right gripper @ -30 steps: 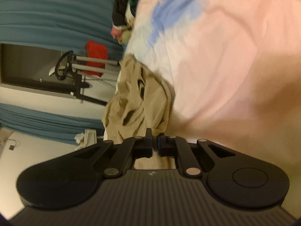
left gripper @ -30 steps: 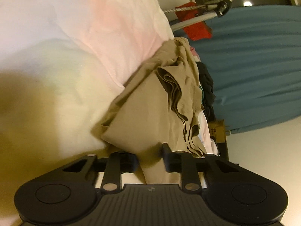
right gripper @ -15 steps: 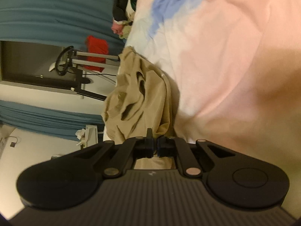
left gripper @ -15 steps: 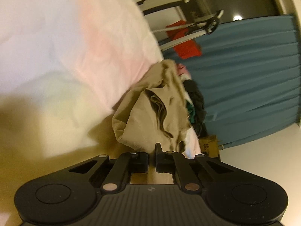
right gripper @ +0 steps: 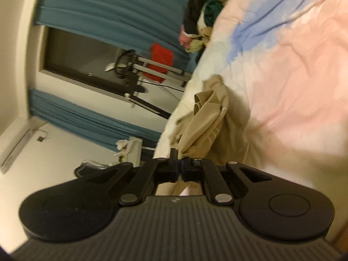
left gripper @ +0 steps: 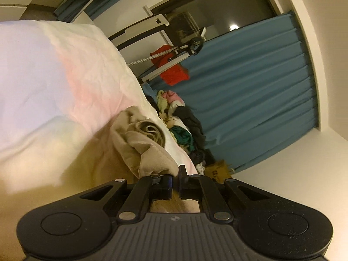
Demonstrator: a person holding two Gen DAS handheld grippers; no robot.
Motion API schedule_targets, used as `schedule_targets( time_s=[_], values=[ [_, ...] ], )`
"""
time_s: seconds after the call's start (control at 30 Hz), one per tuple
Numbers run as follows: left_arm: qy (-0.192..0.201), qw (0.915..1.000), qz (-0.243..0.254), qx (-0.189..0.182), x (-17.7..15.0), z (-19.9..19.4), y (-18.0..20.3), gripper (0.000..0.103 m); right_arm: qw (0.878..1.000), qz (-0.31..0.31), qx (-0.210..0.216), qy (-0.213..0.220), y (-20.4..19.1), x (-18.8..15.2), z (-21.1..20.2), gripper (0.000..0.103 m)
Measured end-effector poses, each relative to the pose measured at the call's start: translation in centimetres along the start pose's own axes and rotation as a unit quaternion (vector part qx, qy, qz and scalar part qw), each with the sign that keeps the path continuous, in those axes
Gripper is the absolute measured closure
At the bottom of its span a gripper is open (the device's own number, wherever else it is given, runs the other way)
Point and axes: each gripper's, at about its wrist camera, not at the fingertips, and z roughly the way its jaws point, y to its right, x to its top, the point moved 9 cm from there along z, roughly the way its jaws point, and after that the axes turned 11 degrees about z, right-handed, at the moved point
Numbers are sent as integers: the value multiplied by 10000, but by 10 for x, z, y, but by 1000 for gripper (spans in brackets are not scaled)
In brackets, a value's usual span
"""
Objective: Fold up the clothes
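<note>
Both grippers were clamped on the crumpled beige cotton garment (left gripper: 139, 145): the left gripper (left gripper: 175, 183) and the right gripper (right gripper: 181, 169) each pinched a bit of its cloth. It hung bunched near the edge of the pastel quilted bedspread (left gripper: 54, 82). I'd pull the pinched ends apart and level so it drapes flat before laying it down.

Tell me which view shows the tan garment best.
Left wrist: the tan garment is sharp, its folds and hem clear, running into the gripper. Right wrist shows it blurred and bunched.
</note>
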Motion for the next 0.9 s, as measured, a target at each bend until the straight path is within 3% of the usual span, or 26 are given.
schedule_targets(
  time_s=[0.17,0.33,0.5,0.6,0.77,0.9],
  values=[
    [2,9999,-126,77,-30,-81,17,98,9998,-157,-93,49,-8,-30,-72,97],
    [-85,9990,-303,318,-48,-98,8,98,9976,-500,-461,107,-6,-46,-102,97],
    [-361,9966,-221,706,-11,-29,-6,97,9982,-106,-587,65,-3,-24,-59,97],
    [-538,9923,384,1050,19,32,-4,97,9955,364,-868,124,3,2,-10,97],
    [-814,9818,816,1511,47,126,-21,97,9866,816,-1389,248,16,43,75,97],
    [-840,9813,936,1455,55,171,-43,96,9835,902,-1559,146,41,64,126,97]
  ],
)
